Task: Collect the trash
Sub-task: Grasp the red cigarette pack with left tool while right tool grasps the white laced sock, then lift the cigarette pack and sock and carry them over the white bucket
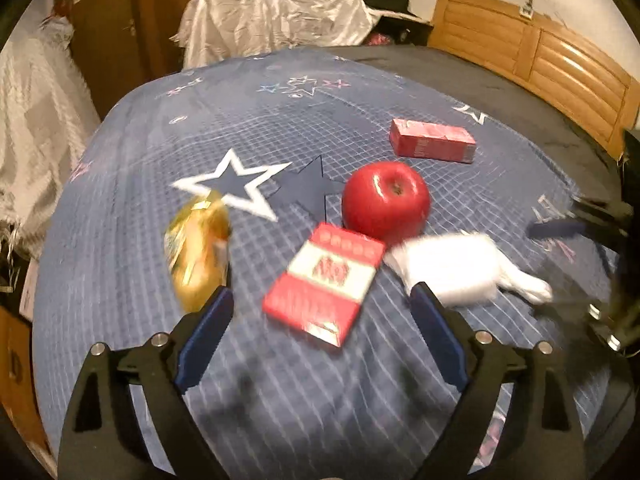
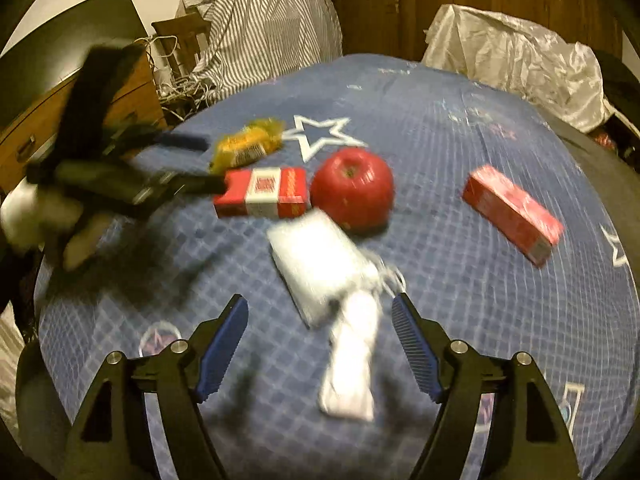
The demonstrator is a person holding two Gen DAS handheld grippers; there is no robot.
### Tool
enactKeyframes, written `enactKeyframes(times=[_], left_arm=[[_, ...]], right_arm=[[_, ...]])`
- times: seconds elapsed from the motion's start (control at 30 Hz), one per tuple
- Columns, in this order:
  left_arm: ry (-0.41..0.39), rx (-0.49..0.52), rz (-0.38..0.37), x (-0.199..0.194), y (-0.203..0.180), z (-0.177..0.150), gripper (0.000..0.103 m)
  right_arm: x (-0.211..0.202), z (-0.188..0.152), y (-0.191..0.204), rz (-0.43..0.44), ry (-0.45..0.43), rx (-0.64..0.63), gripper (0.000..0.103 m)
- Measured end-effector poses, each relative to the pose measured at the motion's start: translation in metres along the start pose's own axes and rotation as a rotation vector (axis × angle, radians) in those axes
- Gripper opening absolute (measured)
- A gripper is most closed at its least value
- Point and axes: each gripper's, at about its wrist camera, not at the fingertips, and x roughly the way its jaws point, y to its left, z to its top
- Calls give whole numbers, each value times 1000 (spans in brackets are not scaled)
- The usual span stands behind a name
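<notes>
Trash lies on a blue star-print bedspread (image 1: 240, 120): a yellow wrapper (image 1: 200, 252), a red-and-white pack (image 1: 324, 284), a white plastic packet (image 1: 452, 272) and a red carton (image 1: 434, 140). A red apple (image 1: 386, 200) sits among them. My left gripper (image 1: 321, 289) is open, and the near end of the red-and-white pack lies between its tips, untouched. My right gripper (image 2: 320, 299) is open over the white packet (image 2: 316, 264), whose twisted tail (image 2: 352, 360) runs between the fingers without the pads pressing it. The right wrist view shows the left gripper (image 2: 200, 164) blurred, beside the pack (image 2: 262, 192).
A wooden headboard (image 1: 540, 52) runs along the bed's far right side. A silvery cloth heap (image 1: 280, 12) and a brown wardrobe stand beyond the bed. A striped cloth (image 2: 272, 20), tangled cables and a wooden drawer unit (image 2: 40, 132) are on the other side.
</notes>
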Motion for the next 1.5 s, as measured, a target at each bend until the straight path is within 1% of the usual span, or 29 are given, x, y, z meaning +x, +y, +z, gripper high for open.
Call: enactKeyframes(times=[0.07,0.17,0.23,0.27,0.3,0.33,0.37,0.4,0.43,0.5,0.57,0.67,0.73,0.77,0.83,0.9,1.03,1.1,1.17,1.23,1.27,1.4,1.43,1.5], left_arm=[[35,45,3,20,-5,7,87],[80,92,23,42,-12,7,87],[94,90,27,51,-13,4,86],[101,84,36,56,-14,3,83],[105,76,35,59,-15,3,72],[104,69,30,59,-15,2,71],[94,64,14,55,-16,0,67],[89,65,-12,52,-18,-2,63],[86,78,-44,47,-23,-4,63],[94,119,-67,42,-34,-10,61],[106,159,-94,35,-43,-21,61],[118,203,-177,13,-57,-42,61],[129,239,-197,0,-66,-58,61],[134,259,-196,-8,-70,-67,61],[136,250,-179,-16,-70,-79,59],[134,200,-158,-23,-63,-86,59],[112,110,-87,-32,-49,-96,59],[103,58,-60,-32,-39,-98,59],[100,39,-44,-31,-35,-98,60],[108,45,-23,-30,-38,-97,67],[111,46,-7,-29,-39,-95,72],[120,34,7,-22,-42,-90,73],[123,26,16,-21,-42,-89,73],[120,14,10,-21,-45,-89,59]], right_arm=[[0,-9,-6,0,22,15,75],[10,-19,-13,15,53,41,75],[21,-22,-17,20,68,61,72],[24,-23,-18,23,70,71,59],[28,-24,-20,22,71,83,45],[31,-24,-20,16,70,95,40],[31,-25,-20,17,61,108,30],[30,-26,-18,22,52,105,29],[30,-26,-17,29,49,98,29],[26,-28,-10,54,43,72,29],[14,-33,4,107,27,22,28],[3,-48,26,158,51,-49,28],[-2,-60,36,168,74,-75,28],[-6,-67,38,167,79,-73,28],[-13,-74,32,163,74,-35,28],[-20,-81,21,130,65,13,28],[-28,-89,6,41,59,114,28],[-29,-93,7,17,59,130,28],[-29,-96,8,-5,59,128,30],[-26,-93,10,-15,68,127,33],[-25,-91,11,-23,74,123,33],[-20,-89,15,-57,93,99,33],[-19,-89,17,-68,93,90,33],[-19,-91,17,-79,86,90,33]])
